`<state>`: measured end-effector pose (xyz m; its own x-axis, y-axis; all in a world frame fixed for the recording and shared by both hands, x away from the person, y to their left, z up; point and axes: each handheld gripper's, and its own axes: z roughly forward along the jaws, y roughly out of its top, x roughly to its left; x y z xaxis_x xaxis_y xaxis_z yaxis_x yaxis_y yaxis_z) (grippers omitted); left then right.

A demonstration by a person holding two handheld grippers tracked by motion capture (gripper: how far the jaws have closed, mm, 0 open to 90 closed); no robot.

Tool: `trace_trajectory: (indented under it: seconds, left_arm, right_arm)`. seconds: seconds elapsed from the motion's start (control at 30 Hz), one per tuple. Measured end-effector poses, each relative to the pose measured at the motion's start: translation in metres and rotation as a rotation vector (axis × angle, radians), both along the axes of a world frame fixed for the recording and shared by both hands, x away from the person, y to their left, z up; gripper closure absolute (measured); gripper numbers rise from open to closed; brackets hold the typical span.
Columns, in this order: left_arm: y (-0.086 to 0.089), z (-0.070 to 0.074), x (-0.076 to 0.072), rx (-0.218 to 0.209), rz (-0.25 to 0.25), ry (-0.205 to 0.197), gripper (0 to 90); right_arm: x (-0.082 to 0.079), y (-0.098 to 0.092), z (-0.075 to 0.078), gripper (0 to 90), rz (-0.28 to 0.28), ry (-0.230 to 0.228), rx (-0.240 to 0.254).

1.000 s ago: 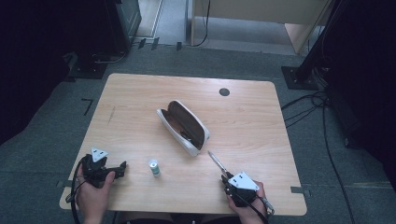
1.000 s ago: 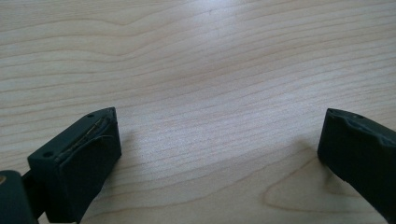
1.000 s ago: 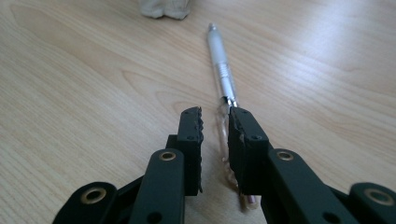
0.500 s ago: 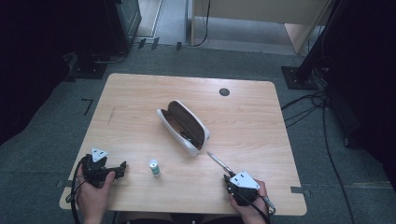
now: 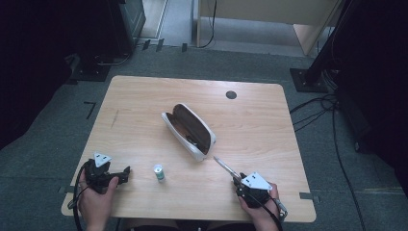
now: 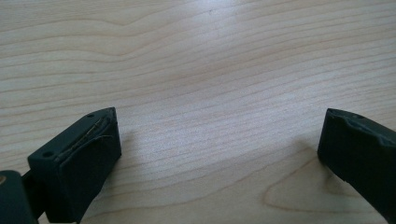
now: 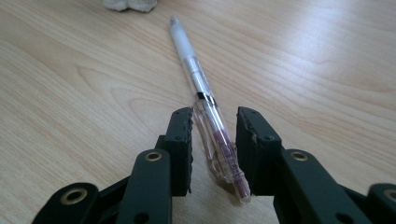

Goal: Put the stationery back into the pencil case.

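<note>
A clear pen (image 5: 225,167) with a white tip lies on the wooden table (image 5: 144,96), pointing toward an open white pencil case (image 5: 190,131) with a brown lining. My right gripper (image 5: 238,179) rests at the pen's near end. In the right gripper view the two jaws straddle the rear of the pen (image 7: 205,98) with narrow gaps, so the gripper (image 7: 215,116) is open and the pen still lies on the wood. My left gripper (image 5: 126,173) sits at the front left, and its jaws (image 6: 217,135) stand wide open over bare wood.
A small green-and-white tube (image 5: 158,172) stands upright between the two grippers near the front edge. A dark round cable hole (image 5: 231,95) is at the table's far side. An edge of the case (image 7: 128,4) shows beyond the pen tip.
My right gripper has edged slightly forward along the pen's rear end. The left gripper, the case and the tube have stayed put.
</note>
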<state>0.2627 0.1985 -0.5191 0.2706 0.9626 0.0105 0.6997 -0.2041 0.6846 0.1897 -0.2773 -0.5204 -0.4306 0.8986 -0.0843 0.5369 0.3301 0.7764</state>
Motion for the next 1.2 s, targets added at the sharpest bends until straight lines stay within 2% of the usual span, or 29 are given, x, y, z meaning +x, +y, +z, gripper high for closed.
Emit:
trace_trajectory:
  seconds: [0.13, 0.33, 0.43, 0.8, 0.93, 1.2]
  left_arm:
    - [0.0001, 0.0000, 0.0000, 0.001, -0.001, 0.000, 0.0]
    - [0.0001, 0.0000, 0.0000, 0.001, -0.001, 0.000, 0.0]
    - [0.0001, 0.0000, 0.0000, 0.001, 0.000, 0.000, 0.0]
    - [0.0000, 0.0000, 0.0000, 0.000, 0.000, 0.000, 0.0]
    - [0.0000, 0.0000, 0.0000, 0.000, 0.000, 0.000, 0.0]
    - [0.0001, 0.0000, 0.0000, 0.001, -0.001, 0.000, 0.0]
  right_arm:
    - [0.0011, -0.0005, -0.0023, 68.0, 0.006, 0.015, 0.018]
    - [0.0003, -0.0002, -0.0021, 76.0, 0.019, 0.041, 0.054]
    - [-0.0015, 0.0008, -0.0010, 76.4, 0.003, 0.045, 0.052]
    - [-0.0042, -0.0071, 0.0000, 76.5, -0.048, 0.037, 0.117]
    - [-0.0054, -0.0073, 0.0014, 76.5, -0.049, 0.033, 0.123]
    - [-0.0070, -0.0048, -0.0021, 76.4, -0.048, 0.057, 0.113]
